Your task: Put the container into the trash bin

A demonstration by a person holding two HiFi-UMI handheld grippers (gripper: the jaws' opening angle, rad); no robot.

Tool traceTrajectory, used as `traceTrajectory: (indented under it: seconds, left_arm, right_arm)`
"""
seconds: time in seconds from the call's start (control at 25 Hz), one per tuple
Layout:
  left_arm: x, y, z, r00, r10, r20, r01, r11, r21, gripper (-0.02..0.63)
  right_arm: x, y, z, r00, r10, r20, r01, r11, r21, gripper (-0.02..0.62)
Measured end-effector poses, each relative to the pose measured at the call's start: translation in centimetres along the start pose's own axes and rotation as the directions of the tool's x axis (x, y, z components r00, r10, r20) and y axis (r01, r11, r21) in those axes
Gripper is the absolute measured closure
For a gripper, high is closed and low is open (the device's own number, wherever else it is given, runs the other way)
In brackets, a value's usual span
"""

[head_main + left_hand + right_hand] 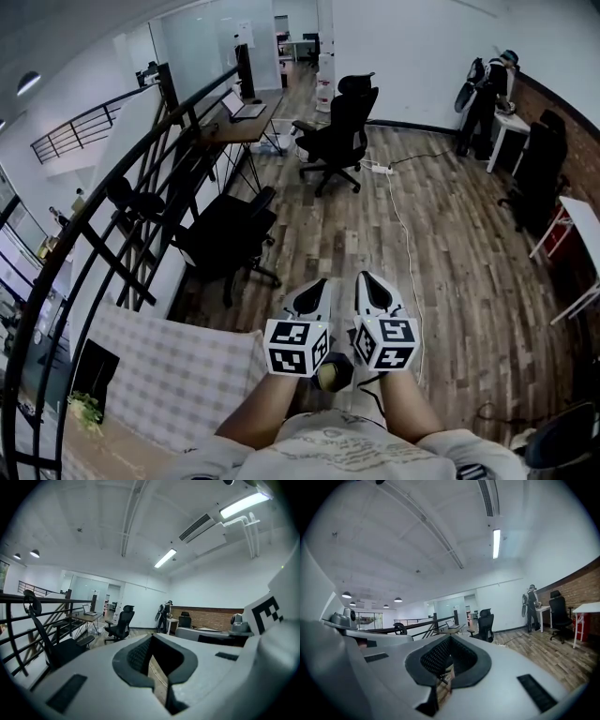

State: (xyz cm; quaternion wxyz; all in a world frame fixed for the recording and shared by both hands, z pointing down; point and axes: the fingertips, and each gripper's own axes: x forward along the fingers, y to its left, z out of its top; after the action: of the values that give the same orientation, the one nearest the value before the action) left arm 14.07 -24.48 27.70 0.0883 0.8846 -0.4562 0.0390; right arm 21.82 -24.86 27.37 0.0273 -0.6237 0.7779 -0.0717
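Observation:
I see no container and no trash bin in any view. In the head view my left gripper (316, 289) and right gripper (368, 281) are held side by side close to my body, above the wooden floor (441, 253), both pointing forward. Each has its white jaws together with nothing between them. The left gripper view looks along the shut left gripper (152, 641) into the office. The right gripper view looks along the shut right gripper (450, 641) at the same room.
A black railing (141, 178) runs along the left. Black office chairs (337, 136) (230, 239) and a desk with a laptop (246, 111) stand ahead. A white cable (405, 239) crosses the floor. A person (487, 94) stands at the far right. A checked cloth surface (178, 375) lies at lower left.

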Motion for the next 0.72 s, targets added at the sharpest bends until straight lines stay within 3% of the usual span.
traceTrajectory:
  seconds: [0.28,0.72]
  left_arm:
    - [-0.4,0.0,0.0,1.0,-0.004,-0.001,0.004,1.0,0.01,0.601]
    - [-0.8,0.2,0.2,1.0,-0.009,0.001,0.009,1.0,0.022,0.6]
  right_arm:
    - [0.0,1.3,-1.0,0.998,0.06,-0.034,-0.06,0.998,0.003,0.592]
    - [-0.3,2.2,-1.5,0.996,0.089,-0.027,-0.088,0.996,0.008,0.592]
